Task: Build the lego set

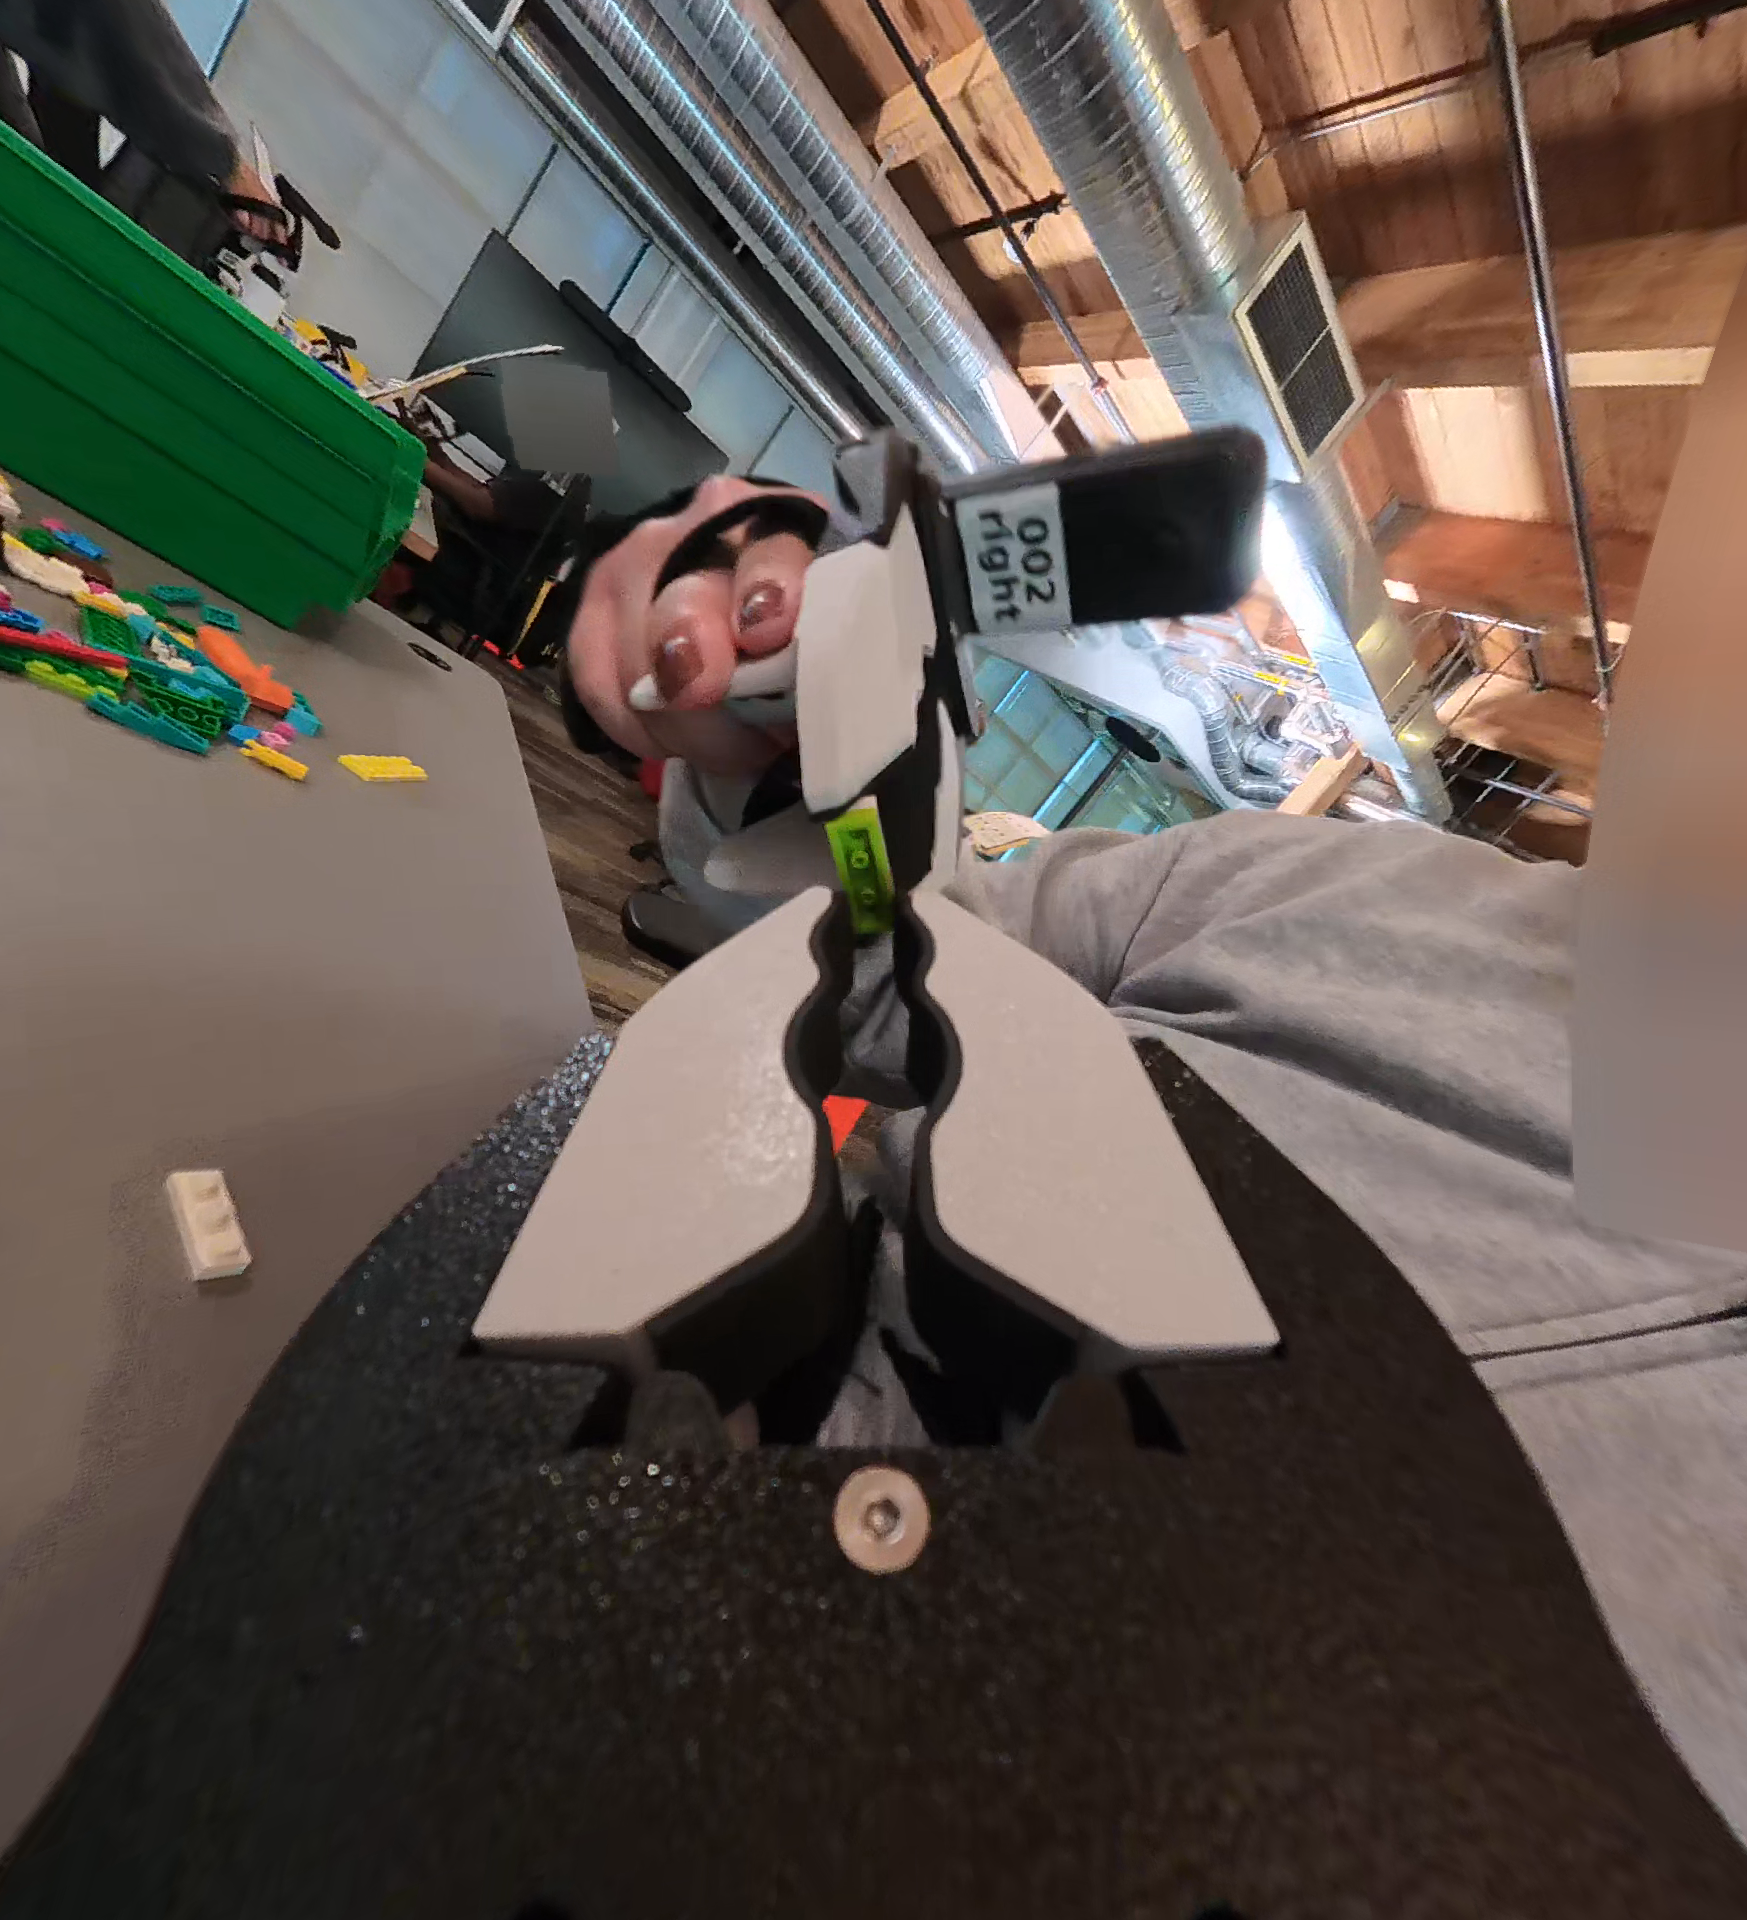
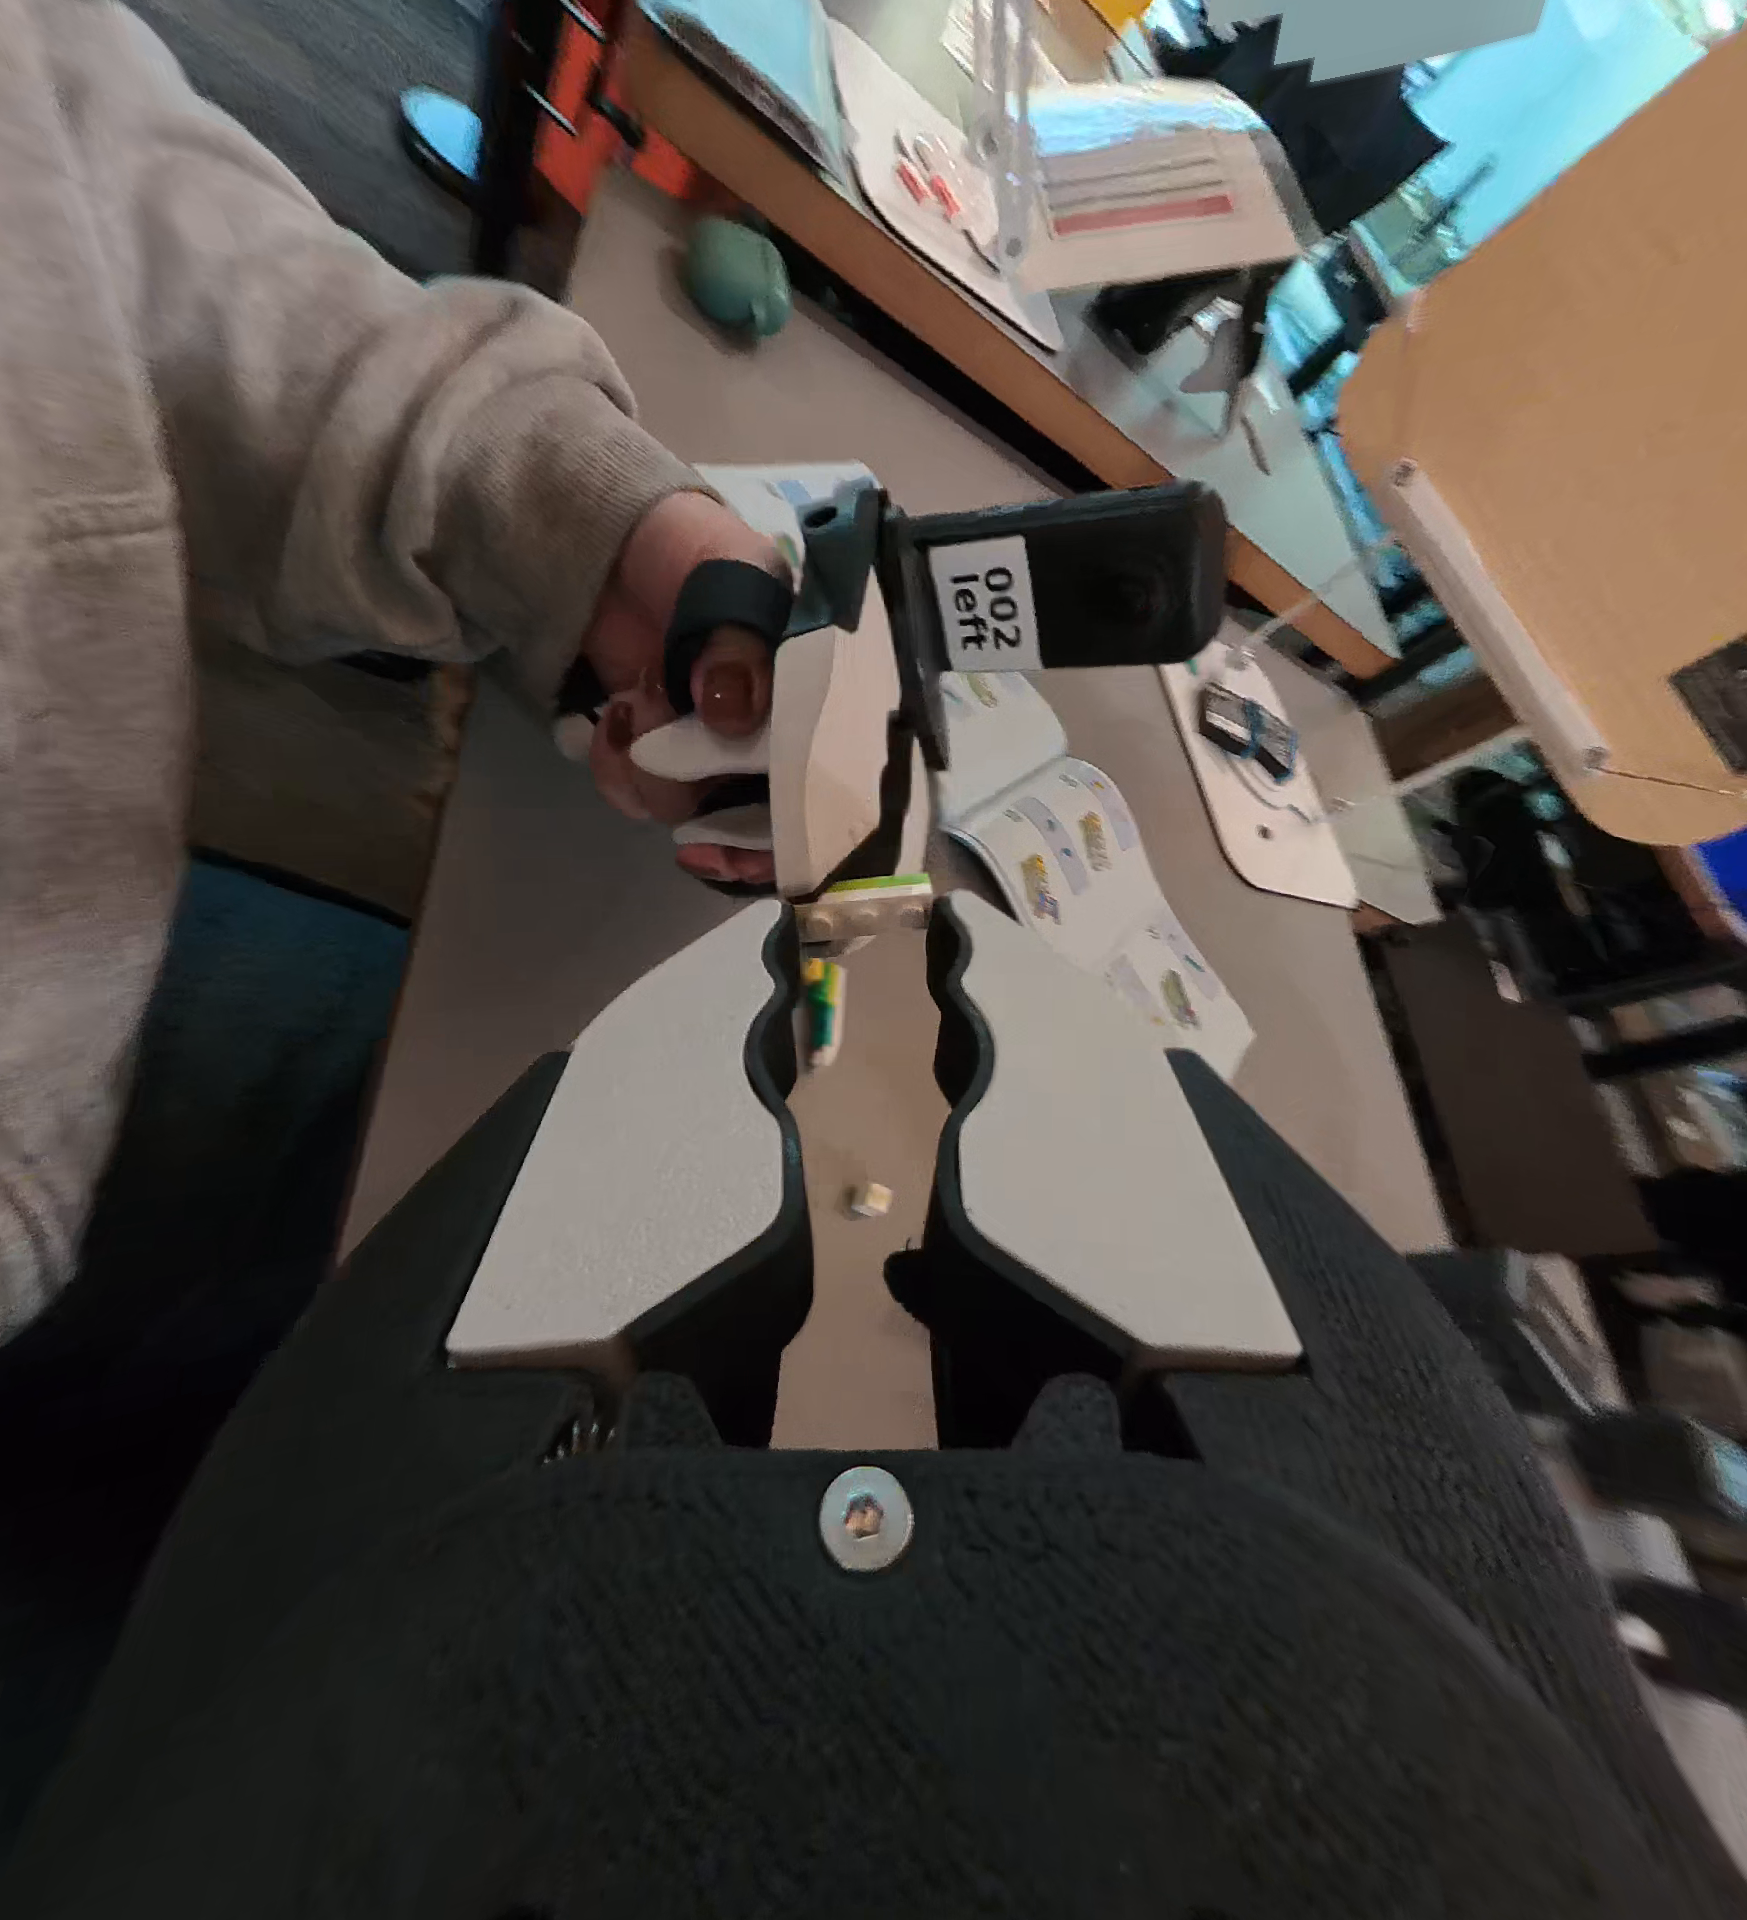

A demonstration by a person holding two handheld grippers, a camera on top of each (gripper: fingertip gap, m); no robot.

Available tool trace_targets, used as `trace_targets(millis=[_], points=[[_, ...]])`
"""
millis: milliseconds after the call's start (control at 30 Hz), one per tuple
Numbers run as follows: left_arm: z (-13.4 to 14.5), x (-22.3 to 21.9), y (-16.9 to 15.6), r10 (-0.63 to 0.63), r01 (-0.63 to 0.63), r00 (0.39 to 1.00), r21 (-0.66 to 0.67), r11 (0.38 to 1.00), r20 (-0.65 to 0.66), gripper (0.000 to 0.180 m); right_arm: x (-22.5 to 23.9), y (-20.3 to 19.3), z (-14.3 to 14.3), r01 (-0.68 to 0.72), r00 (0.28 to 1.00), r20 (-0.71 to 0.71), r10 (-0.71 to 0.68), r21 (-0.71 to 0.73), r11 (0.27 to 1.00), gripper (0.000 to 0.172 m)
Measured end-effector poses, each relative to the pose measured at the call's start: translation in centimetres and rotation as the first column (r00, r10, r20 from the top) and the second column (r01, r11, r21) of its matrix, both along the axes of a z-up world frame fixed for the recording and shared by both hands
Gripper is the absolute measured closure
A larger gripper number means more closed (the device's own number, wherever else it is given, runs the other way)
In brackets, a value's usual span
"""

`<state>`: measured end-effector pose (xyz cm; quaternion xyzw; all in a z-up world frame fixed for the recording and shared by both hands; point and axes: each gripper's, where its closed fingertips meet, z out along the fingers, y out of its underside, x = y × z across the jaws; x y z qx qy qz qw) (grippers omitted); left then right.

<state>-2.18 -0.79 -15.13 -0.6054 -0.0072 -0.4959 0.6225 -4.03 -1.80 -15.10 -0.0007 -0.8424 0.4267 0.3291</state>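
In the left wrist view, the left gripper [image 1: 867,914] pinches the edge of a lime-green plate [image 1: 864,871] between its nearly closed fingertips. Directly beyond the plate, the right gripper [image 1: 874,805] points back at it, its tips meeting the plate's far end; a hand [image 1: 682,634] works its trigger. A grey sleeve [image 1: 1264,987] lies to the right of the plate. Left of the plate stretches a grey table [image 1: 225,987] carrying a single white brick [image 1: 207,1224], a scatter of coloured bricks [image 1: 100,644] farther off, and a green bin [image 1: 121,384] behind those.

In the right wrist view, the right gripper [image 2: 864,920] stands with its fingers spread to the length of a white plate [image 2: 864,917] that spans the gap between the tips; whether both pads press on it cannot be told. The lime-green plate [image 2: 874,885] sits flat against the white plate's far side, clamped in the left gripper [image 2: 858,878], which another hand [image 2: 682,675] holds. Below the white plate, on the table [image 2: 557,935], lie a small green, yellow and white assembly [image 2: 822,1013] and a tiny pale brick [image 2: 867,1200]. To the right of the plate lies an open instruction booklet [image 2: 1087,894].
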Motion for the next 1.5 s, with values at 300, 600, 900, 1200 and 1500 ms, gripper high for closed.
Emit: trace_targets(millis=[300,600,900,1200,1500], points=[[-1.1,1.4,0.4,-0.166,0.171,0.972,-0.015,0.985,0.167,0.173,1.5,0.2,-1.5,-0.327,0.833,0.401,0.382,-0.2,0.924,0.149],[-1.2,0.7,1.8,-0.173,0.183,0.965,-0.031,0.983,0.197,0.173,0.9,1.4,-1.5,-0.382,0.743,0.462,0.483,-0.3,0.874,0.149],[-1.2,0.2,1.9,-0.132,0.142,0.972,-0.038,0.989,0.194,0.18,0.7,4.3,-1.0,-0.295,0.77,0.43,0.471,-0.416,0.86,0.149],[-1.1,-3.8,5.8,0.553,-0.53,0.517,0.264,0.806,-0.653,0.13,-1.9,7.9,-1.4,0.135,0.773,0.577,0.266,-0.559,0.818,0.149],[-2.2,-2.2,7.9,0.576,-0.299,-0.172,0.6,0.742,-0.799,0.169,-0.8,7.1,-2.3,0.313,0.62,0.712,0.33,-0.61,0.728,0.149]])
